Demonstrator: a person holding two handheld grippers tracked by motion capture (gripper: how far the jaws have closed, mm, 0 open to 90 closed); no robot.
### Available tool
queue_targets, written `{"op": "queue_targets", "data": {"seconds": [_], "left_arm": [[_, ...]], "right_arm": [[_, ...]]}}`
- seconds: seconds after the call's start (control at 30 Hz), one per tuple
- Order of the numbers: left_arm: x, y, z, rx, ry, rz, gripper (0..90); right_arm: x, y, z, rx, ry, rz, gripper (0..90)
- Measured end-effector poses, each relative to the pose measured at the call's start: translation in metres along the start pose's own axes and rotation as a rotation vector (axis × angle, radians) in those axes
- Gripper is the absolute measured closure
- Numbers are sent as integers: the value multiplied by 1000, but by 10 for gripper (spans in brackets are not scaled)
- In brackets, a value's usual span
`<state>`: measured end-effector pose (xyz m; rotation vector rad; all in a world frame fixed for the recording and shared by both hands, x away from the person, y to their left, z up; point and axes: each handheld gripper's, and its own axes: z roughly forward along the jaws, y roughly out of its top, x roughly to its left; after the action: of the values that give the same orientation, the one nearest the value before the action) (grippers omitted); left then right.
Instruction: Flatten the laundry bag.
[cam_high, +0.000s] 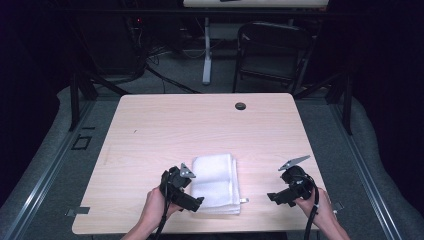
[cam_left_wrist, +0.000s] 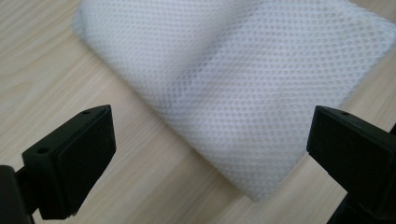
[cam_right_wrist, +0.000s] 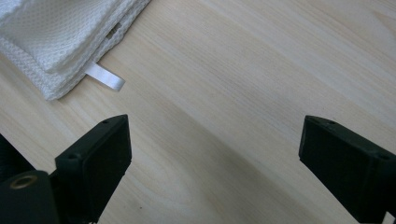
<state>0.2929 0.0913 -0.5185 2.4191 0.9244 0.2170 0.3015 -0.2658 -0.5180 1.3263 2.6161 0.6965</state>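
Observation:
A folded white mesh towel (cam_high: 216, 183) lies on the near middle of the wooden table (cam_high: 200, 125). My left gripper (cam_high: 199, 203) is at the towel's near left corner, open, with its jaws spread wide over the towel (cam_left_wrist: 243, 93). My right gripper (cam_high: 272, 197) hovers open over bare wood to the right of the towel, nothing between its jaws. In the right gripper view the towel's stacked corner (cam_right_wrist: 60, 32) and a small white loop tag (cam_right_wrist: 105, 77) sit at the upper left.
A dark round grommet (cam_high: 240, 106) sits near the table's far edge. Beyond the table stand a folding chair (cam_high: 272, 50) and a desk leg (cam_high: 206, 50) on the floor. Metal rails (cam_high: 40, 175) run along both sides.

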Motion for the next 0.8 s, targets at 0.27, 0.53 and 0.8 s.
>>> {"op": "queue_targets", "data": {"seconds": [0.27,0.53,0.8], "left_arm": [[-15,4,9,7,-31,42,25],[-38,11,23,26,-45,121,33],[-48,15,38,60,-33,183,163]], "right_arm": [[0,0,2,-8,-1,11,97],[1,0,3,5,11,8,108],[2,0,5,1,25,12,132]]}}
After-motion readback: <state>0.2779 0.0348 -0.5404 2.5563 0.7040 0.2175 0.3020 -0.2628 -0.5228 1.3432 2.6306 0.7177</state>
